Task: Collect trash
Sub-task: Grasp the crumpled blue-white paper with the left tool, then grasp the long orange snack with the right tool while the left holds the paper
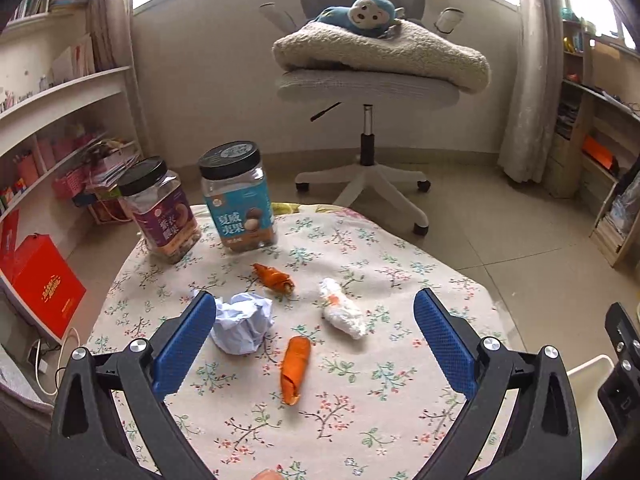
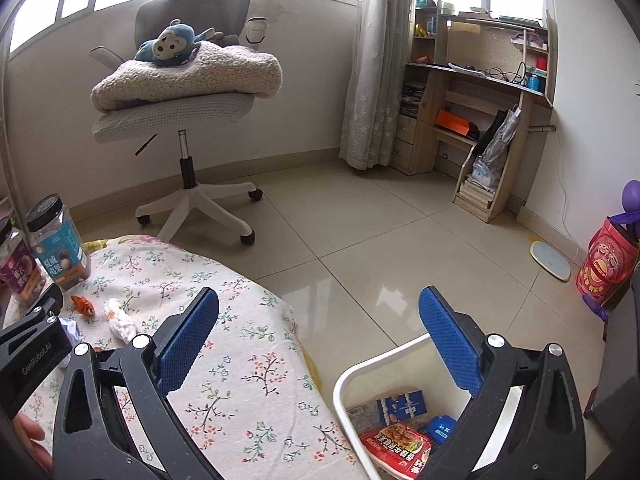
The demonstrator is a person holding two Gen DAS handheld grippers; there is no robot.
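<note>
On the round table [image 1: 360,420], under a floral cotton cloth, lie four bits of trash: a crumpled white paper ball [image 1: 242,326], a rolled orange wrapper [image 1: 295,368], a second, shorter orange wrapper [image 1: 274,278] twisted at one end, and a white wad [image 1: 342,308], soft and fibrous with an orange spot. All four lie apart from each other, none gripped. Behind them stand two clear plastic jars with black ribbed lids: purple-label jar [image 1: 162,212] and blue-label jar [image 1: 238,196], squarish, close together.

Left gripper [image 1: 314,340]: jaws spread wide, blue knurled pads, black frame, nothing between the pads; paper ball just beside its left pad, long wrapper in the gap below.

Right gripper [image 2: 318,340]: jaws spread wide too, empty, above the table edge and the bin [image 2: 352,384]. Bin is white plastic, thin-walled, on the glossy tile floor just beside the table; inside it are a red printed packet [image 2: 396,446], a dark blue carton [image 2: 402,402] and a blue pouch [image 2: 440,428].

Far side: mesh office chair [image 1: 368,84] carrying a fluffy cream blanket [image 1: 380,56] and a blue plush monkey [image 1: 362,14].
</note>
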